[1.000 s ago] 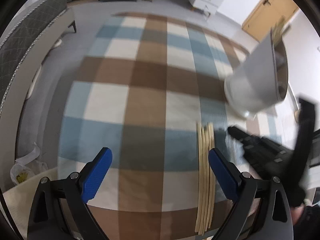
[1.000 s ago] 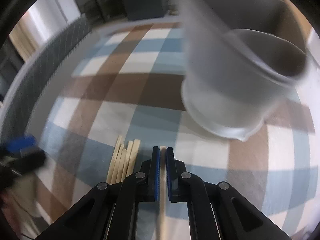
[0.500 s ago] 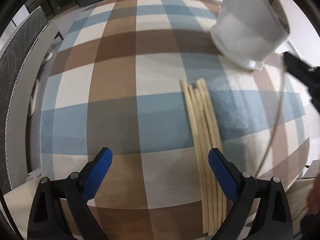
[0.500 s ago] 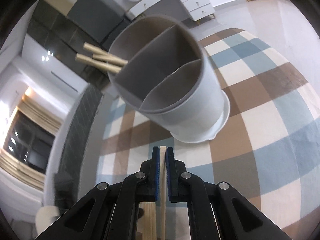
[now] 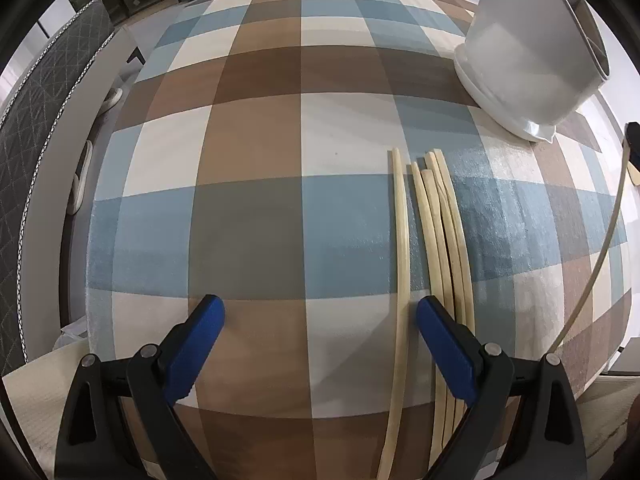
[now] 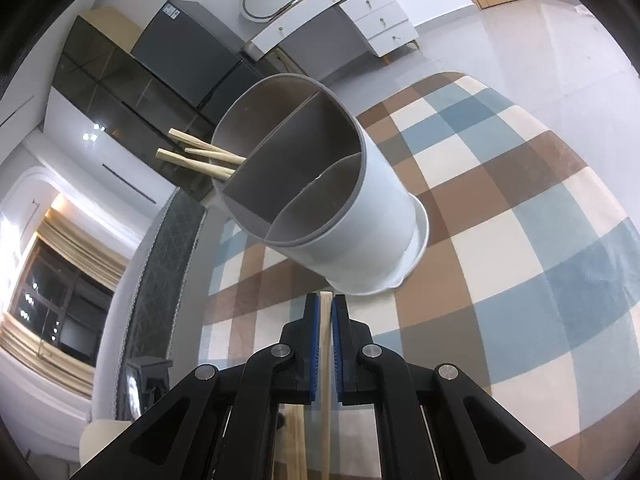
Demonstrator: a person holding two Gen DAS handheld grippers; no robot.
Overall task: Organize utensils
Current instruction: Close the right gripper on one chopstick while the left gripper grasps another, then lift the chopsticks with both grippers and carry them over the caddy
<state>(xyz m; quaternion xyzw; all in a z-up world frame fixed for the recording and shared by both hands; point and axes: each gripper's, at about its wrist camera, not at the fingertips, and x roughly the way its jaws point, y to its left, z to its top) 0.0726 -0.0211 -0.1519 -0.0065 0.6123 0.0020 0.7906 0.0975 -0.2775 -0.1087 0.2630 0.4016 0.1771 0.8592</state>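
Chopstick (image 6: pixel 325 344), light, stiff and slippery, sat clamped near its end in the right tongs (image 6: pixel 325 308); left tongs (image 5: pixel 320 316) stood wide over the loose chopsticks (image 5: pixel 436 240).

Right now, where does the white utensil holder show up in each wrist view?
Left wrist: utensil holder at upper right, on the checked cloth, beyond the loose chopsticks.
Right wrist: utensil holder at centre, divided mouth towards the camera, three chopsticks inside.
Shared landmark: the checked cloth.
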